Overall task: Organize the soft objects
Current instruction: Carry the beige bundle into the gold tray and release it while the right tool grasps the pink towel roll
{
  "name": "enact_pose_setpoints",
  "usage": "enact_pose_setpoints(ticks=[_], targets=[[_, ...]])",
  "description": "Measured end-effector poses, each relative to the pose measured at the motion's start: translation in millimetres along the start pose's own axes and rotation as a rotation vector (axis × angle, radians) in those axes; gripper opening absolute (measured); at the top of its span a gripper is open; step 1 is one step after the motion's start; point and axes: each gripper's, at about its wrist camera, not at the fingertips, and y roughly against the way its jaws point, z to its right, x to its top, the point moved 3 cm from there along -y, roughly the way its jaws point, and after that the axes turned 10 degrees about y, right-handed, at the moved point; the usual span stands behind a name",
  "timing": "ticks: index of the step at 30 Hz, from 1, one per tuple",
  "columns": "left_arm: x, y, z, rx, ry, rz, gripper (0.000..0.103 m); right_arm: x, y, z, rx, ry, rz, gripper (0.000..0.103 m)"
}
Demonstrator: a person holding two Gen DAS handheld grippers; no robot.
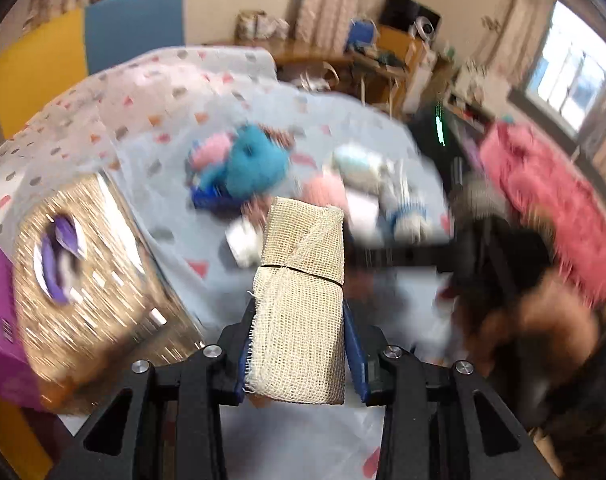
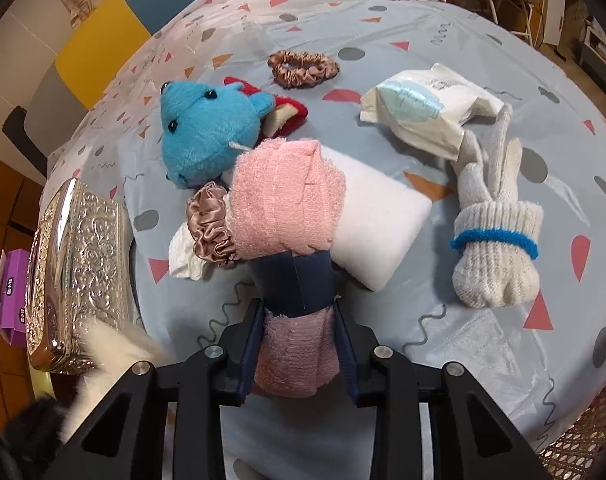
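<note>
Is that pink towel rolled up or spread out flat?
Rolled up: the pink towel forms a tight bundle with a dark band wrapped around it.

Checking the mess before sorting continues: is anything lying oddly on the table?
The blue plush head lies tipped on its side, half over a red item; a beige scrunchie sits wedged against the pink towel roll.

The left wrist view is taken from behind its tongs (image 1: 299, 308), angled down and across the tabletop (image 1: 175, 216) toward the room, and is blurred. The right wrist view is aimed more steeply down, close over the tabletop (image 2: 483, 320). Both views share the blue bear (image 1: 255, 164) (image 2: 207, 128), the glove (image 1: 407, 212) (image 2: 495, 220) and the silver box (image 1: 91, 280) (image 2: 79, 264).
</note>
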Motion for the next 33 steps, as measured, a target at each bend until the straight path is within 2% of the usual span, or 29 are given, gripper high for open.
enact_pose_setpoints(ticks=[4, 8, 10, 13, 18, 23, 25, 30, 33], targets=[[46, 15, -24, 0.031, 0.105, 0.064, 0.039, -1, 0, -3, -0.01, 0.02, 0.0, 0.034], [92, 33, -77, 0.102, 0.259, 0.149, 0.039, -2, 0, -5, -0.019, 0.044, 0.001, 0.034], [100, 50, -106, 0.144, 0.331, 0.205, 0.039, -1, 0, -6, -0.024, 0.054, 0.004, 0.034], [96, 81, -148, 0.216, 0.43, 0.282, 0.039, -2, -1, -8, -0.031, 0.072, 0.006, 0.034], [59, 130, -228, 0.345, 0.576, 0.389, 0.039, -4, 0, -12, -0.047, 0.094, 0.005, 0.034], [-14, 159, -289, 0.428, 0.699, 0.384, 0.04, -5, -1, -17, -0.066, 0.122, 0.003, 0.034], [-47, 160, -303, 0.439, 0.747, 0.364, 0.04, -6, -1, -19, -0.077, 0.138, 0.001, 0.034], [-117, 145, -304, 0.43, 0.822, 0.304, 0.04, -8, -2, -24, -0.109, 0.183, 0.003, 0.034], [-137, 129, -293, 0.411, 0.844, 0.26, 0.041, -9, -2, -28, -0.128, 0.208, 0.005, 0.034]])
